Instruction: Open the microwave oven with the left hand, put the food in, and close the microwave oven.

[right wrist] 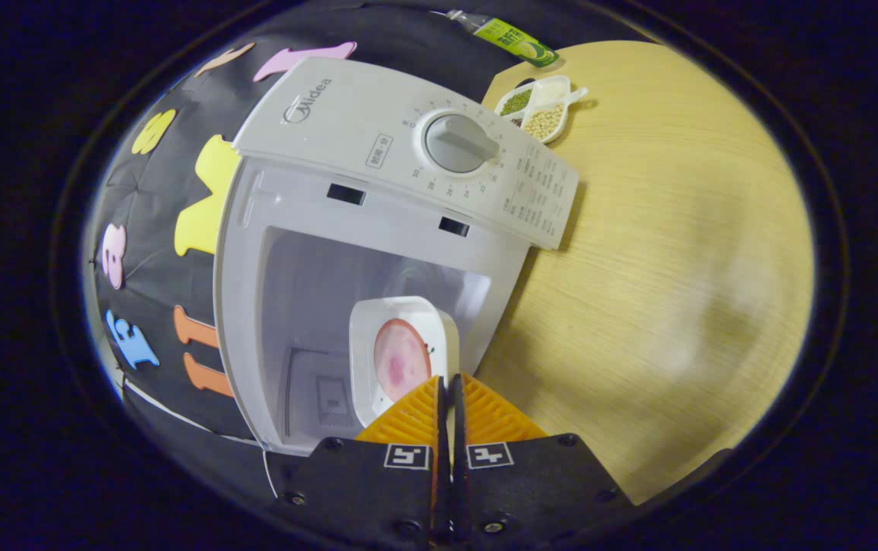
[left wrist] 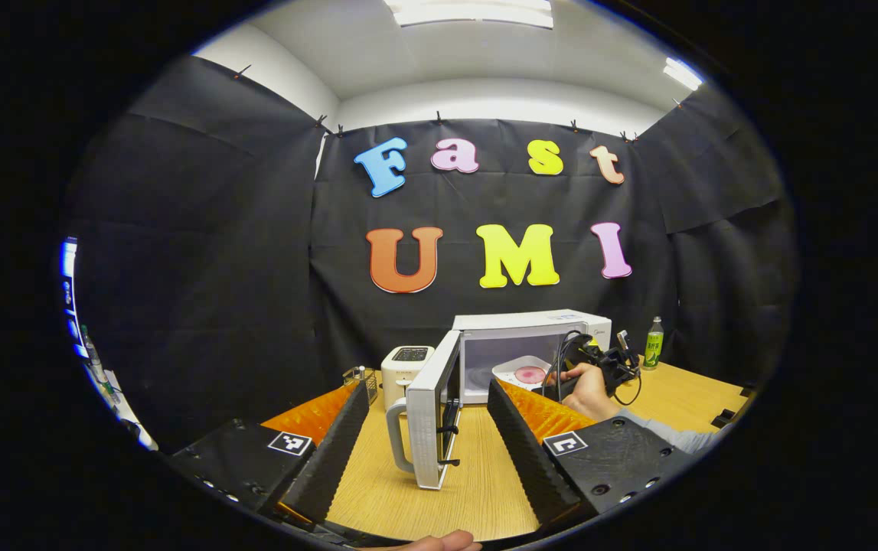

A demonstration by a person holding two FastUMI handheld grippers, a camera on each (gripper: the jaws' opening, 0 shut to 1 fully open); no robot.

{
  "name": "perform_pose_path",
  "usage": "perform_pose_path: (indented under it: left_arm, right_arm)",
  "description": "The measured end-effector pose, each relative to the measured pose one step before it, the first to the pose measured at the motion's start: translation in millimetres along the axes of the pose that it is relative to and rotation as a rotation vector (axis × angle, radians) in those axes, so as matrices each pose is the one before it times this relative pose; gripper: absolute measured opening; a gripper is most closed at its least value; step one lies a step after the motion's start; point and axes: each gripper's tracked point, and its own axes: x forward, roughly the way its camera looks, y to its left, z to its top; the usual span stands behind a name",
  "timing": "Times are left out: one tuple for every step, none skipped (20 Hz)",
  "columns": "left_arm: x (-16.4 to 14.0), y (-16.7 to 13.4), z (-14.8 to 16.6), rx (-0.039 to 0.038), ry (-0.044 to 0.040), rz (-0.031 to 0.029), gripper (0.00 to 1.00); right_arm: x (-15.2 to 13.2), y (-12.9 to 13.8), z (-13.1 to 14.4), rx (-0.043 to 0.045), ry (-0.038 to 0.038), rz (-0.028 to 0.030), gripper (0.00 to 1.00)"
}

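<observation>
The right tool [right wrist: 448, 398] is pinching the near rim of the food dish [right wrist: 400, 356], fingers closed on it inside the microwave [right wrist: 377, 130] cavity. The left tool [left wrist: 427, 417] is hanging open before the microwave's swung-out door [left wrist: 431, 413]. The dish is looking stiff, light and breakable; its long axis is running into the microwave.

Door [left wrist: 432, 417]: swung wide, edge-on between the left gripper's [left wrist: 427, 428] spread fingers, blocking its straight path.
Cavity [right wrist: 308, 306]: mouth unobstructed on the door side; plate [right wrist: 402, 356] occupies the side nearest the control panel [right wrist: 439, 161].
Right gripper [right wrist: 446, 394]: fingers pinched on the plate rim, at the opening.
Toaster [left wrist: 406, 371]: just beside the door.
Table [right wrist: 676, 268]: bare beside the microwave.
</observation>
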Motion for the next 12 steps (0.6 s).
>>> perform_pose_path:
  left_arm:
    - [1.61, 3.61, -0.61, -0.00383, -0.00151, -0.00358, 0.94]
    - [1.43, 3.27, -1.76, -0.0028, 0.00043, 0.00014, 0.94]
    - [1.26, 4.86, 0.13, -0.00598, -0.00856, 0.00575, 0.93]
    - [2.06, 2.63, 0.21, -0.00927, -0.00508, -0.00061, 0.94]
    - [1.72, 1.8, -2.48, -0.01063, 0.00451, -0.00294, 0.94]
    - [2.59, 1.13, -3.04, -0.00998, 0.00573, 0.0011, 0.94]
    - [1.65, 2.03, -2.05, -0.00687, 0.00698, 0.00333, 0.94]
    - [1.91, 1.02, -1.8, -0.003, 0.00457, 0.0022, 0.94]
    - [1.88, -0.37, -1.94, 0.00247, 0.00395, -0.00135, 0.94]
    - [1.95, -4.12, -3.56, 0.00528, 0.00993, -0.01267, 0.94]
    - [0.59, -5.24, -1.51, 0.00758, 0.0058, -0.01346, 0.94]
    - [3.51, -4.62, 1.94, 0.00782, 0.00063, -0.00882, 0.94]
  right_arm:
    - [8.62, 5.01, -1.46, 0.00707, -0.01055, 0.01449, 0.05]
    - [8.74, 5.0, -2.49, -0.00517, -0.01194, 0.01787, 0.04]
    - [7.28, 6.28, -4.83, 0.00208, -0.00617, 0.02147, 0.05]
    - [5.87, 6.69, -3.13, 0.00976, -0.0061, 0.02421, 0.05]
    - [6.84, 5.46, -1.01, 0.01045, -0.01322, 0.01773, 0.05]
    - [5.02, 2.47, -0.33, 0.01319, -0.01478, 0.01547, 0.05]
    - [6.68, -0.51, 0.51, 0.00081, -0.01178, 0.00212, 0.05]
    - [4.6, 1.15, 1.02, 0.00053, -0.01614, 0.00497, 0.05]
    - [4.84, 1.55, 0.65, -0.00578, -0.01038, 0.01024, 0.05]
    - [3.99, 1.72, 2.1, -0.00894, -0.02226, 0.0098, 0.05]
    - [4.04, 1.81, -0.01, -0.00814, -0.00718, 0.0125, 0.06]
    - [2.06, 2.96, 0.38, -0.00277, -0.01023, 0.01303, 0.07]
